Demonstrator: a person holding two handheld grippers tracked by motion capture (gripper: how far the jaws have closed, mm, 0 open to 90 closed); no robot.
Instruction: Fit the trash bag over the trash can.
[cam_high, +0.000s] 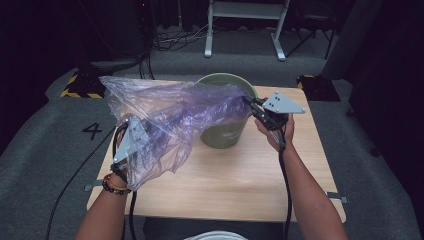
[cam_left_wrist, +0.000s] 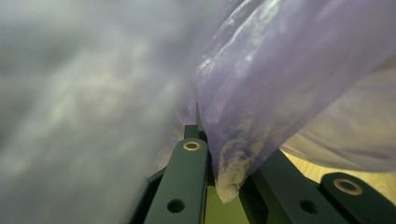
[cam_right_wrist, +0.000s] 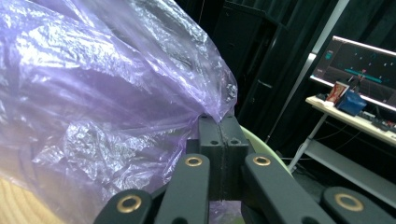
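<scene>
A thin purple plastic bag (cam_high: 170, 117) is held stretched in the air between the two grippers, above a wooden table (cam_high: 240, 185) and partly across the mouth of a green bucket (cam_high: 225, 132) that stands near the table's far edge. The left gripper (cam_high: 145, 131) is largely veiled by the film in the high view; in the left gripper view its jaws are seen clamped on a gathered fold of the bag (cam_left_wrist: 280, 88), a tuft of plastic poking out below the pads. The right gripper (cam_high: 248, 102) is closed on the bag's opposite edge just over the bucket's rim, and in the right gripper view the two pads (cam_right_wrist: 219, 140) are pressed flat together with the film (cam_right_wrist: 93, 93) pinched between them (the pale green rim (cam_right_wrist: 259, 144) can be glimpsed just behind). The step in hand is judged to be the spreading of the bag's mouth, so that the bucket can be lined with it. The next move would call for both edges to be drawn apart and carried over the rim, the loose body of the bag being let down inside while both grips are kept firm; since the film is slack and crumpled on the left side, care would be needed that it is not snagged or dragged against the bucket, which might be tipped.
</scene>
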